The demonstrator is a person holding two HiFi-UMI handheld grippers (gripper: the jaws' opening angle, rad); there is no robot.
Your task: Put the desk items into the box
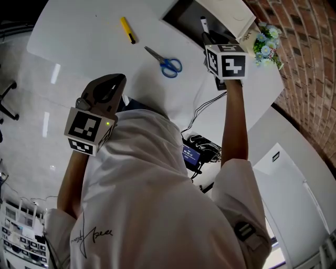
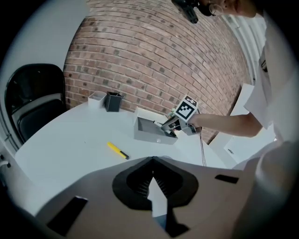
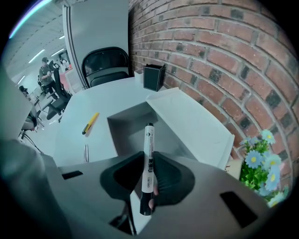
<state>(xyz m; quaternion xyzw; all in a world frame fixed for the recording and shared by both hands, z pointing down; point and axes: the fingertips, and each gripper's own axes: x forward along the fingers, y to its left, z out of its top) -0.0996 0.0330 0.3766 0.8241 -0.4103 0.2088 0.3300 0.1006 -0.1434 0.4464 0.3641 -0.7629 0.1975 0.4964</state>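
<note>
My right gripper (image 3: 149, 156) is shut on a white marker (image 3: 148, 140) with a black cap, which points down over the open grey box (image 3: 122, 135). In the head view the marker (image 1: 203, 23) hangs at the box's (image 1: 176, 13) near edge, below the right gripper (image 1: 212, 39). A yellow cutter (image 1: 127, 30) and blue-handled scissors (image 1: 167, 64) lie on the white table. My left gripper (image 1: 121, 80) hovers near me over the table, its tips together and nothing held. The left gripper (image 2: 152, 161) view also shows the cutter (image 2: 118, 151) and the box (image 2: 149, 133).
A black pen holder (image 3: 153, 77) and a small white container (image 2: 96, 99) stand at the table's far end by the brick wall. Flowers (image 1: 266, 44) sit beside the box lid (image 3: 187, 119). A black chair (image 2: 32, 107) is behind the table. Cables and a device (image 1: 197, 149) lie on the floor.
</note>
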